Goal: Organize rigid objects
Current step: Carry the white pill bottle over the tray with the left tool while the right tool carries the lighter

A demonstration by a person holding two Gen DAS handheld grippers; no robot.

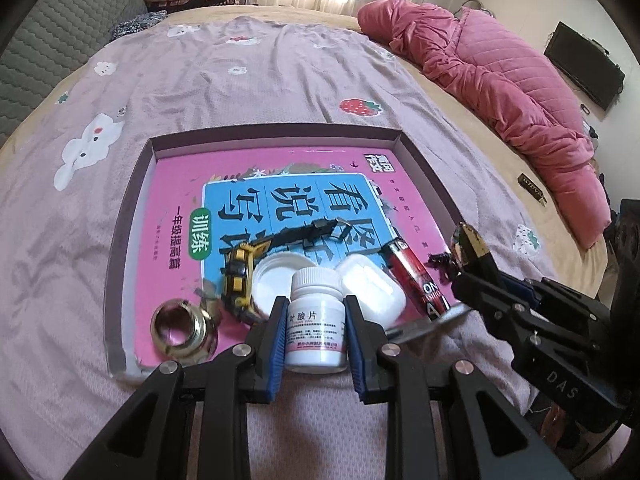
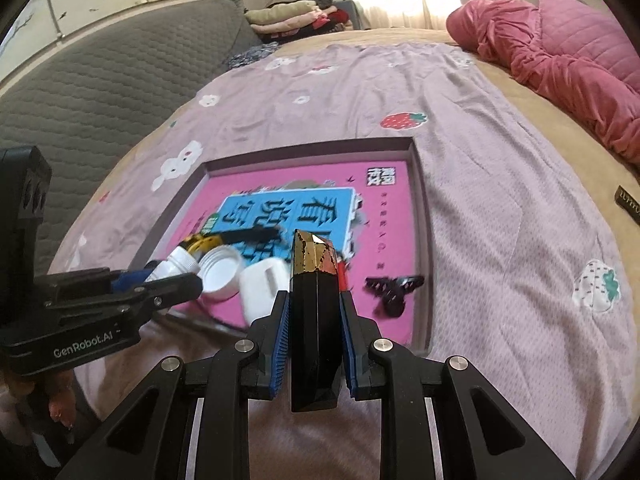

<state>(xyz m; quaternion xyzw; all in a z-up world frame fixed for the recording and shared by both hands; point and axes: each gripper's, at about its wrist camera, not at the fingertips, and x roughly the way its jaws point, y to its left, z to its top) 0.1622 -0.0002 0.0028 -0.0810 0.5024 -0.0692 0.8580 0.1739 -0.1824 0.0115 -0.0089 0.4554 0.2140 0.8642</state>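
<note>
A: What has the left gripper (image 1: 316, 320) got?

B: Its blue pads are clamped on a white pill bottle (image 1: 317, 320), upright, lifted over the near edge of the tray (image 1: 132, 204).

A: And the right gripper (image 2: 315, 312)?

B: Nearly closed on a black-and-gold bar (image 2: 314, 300), standing on end between its pads.

A: Just past the bottle?

B: A white cap (image 1: 276, 276), a white case (image 1: 372, 284) and a yellow toy digger (image 1: 240, 276), lying on the pink book (image 1: 176, 200) in the tray. A brass ring (image 1: 182, 330) sits left, a red tube (image 1: 416, 276) right.

A: Farther out?

B: Lilac sheet (image 1: 248, 80), then a pink quilt (image 1: 500, 80).
</note>
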